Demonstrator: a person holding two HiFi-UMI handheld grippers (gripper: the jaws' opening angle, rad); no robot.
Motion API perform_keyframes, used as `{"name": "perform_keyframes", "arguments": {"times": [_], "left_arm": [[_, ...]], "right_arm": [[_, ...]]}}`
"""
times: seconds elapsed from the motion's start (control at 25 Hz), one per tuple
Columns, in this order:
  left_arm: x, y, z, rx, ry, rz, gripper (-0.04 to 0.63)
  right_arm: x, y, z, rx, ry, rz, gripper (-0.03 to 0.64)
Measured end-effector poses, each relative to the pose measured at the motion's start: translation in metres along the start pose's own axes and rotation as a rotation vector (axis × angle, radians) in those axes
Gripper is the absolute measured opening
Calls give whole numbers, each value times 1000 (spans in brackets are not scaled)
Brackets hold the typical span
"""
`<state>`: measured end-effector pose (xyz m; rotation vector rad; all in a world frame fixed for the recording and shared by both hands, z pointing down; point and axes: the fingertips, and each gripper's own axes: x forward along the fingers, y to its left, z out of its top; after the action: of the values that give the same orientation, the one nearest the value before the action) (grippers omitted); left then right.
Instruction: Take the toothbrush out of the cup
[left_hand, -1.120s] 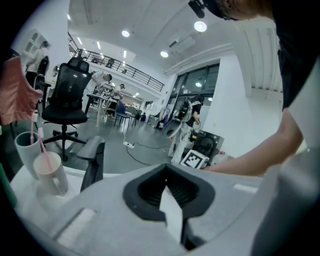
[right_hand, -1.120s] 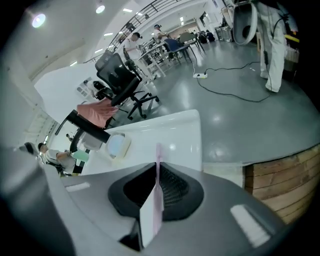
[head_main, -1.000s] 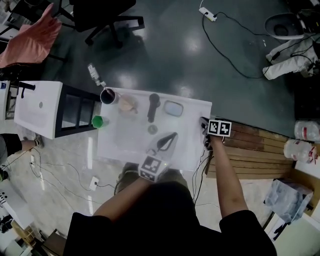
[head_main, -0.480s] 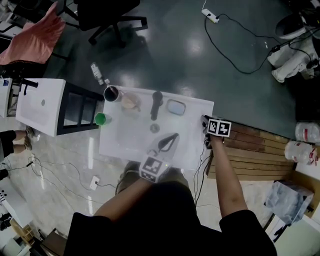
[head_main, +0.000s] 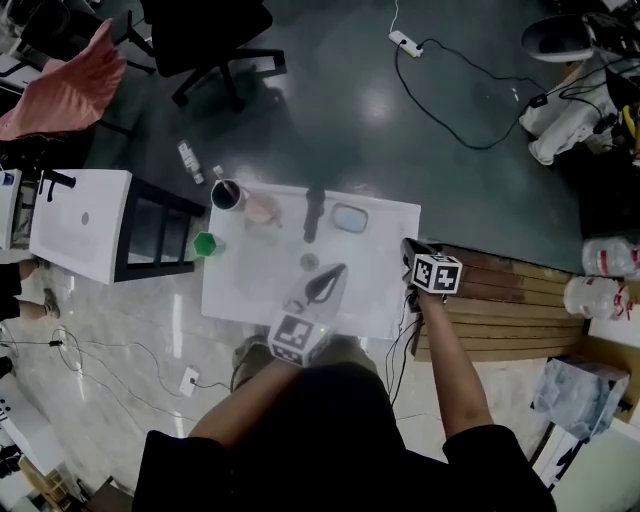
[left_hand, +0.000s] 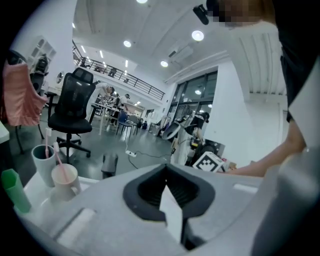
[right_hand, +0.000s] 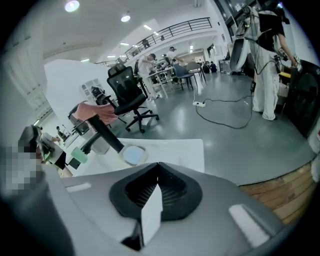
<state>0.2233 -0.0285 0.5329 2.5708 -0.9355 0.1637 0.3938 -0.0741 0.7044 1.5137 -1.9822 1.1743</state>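
Hardly anything was shifted since half a second earlier. Toothbrush (left_hand: 57, 158) was seen upright in the cup (left_hand: 65, 181), far-left on the desk (head_main: 250, 285). Left hand-held gripper (head_main: 338, 272) was clenched, empty, well short of it; right hand-held gripper (head_main: 408, 247) likewise. Jaws needed opening first, then handle pinched high, lifted straight.

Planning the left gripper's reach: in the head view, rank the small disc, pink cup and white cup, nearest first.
1. small disc, mid-table, just ahead of the left gripper.
2. pink cup, far edge.
3. white cup, far-left corner.
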Motion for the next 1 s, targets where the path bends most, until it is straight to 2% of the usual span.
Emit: {"name": "perform_keyframes", "arguments": {"times": [0.28,0.64,0.8,1.0], "left_arm": [[-74,45,54,-63,-101,55,5],[-181,124,103,-26,-169,78,5],[-221,161,114,-21,-190,79,5],[-264,201,119,-18,-199,65,5]], "right_arm": [[-54,111,11,-88,-136,43,2],[-95,284,46,-162,-375,39,2],[-83,362,42,-194,-394,80,2],[-56,434,36,-222,-387,88,2]]}}
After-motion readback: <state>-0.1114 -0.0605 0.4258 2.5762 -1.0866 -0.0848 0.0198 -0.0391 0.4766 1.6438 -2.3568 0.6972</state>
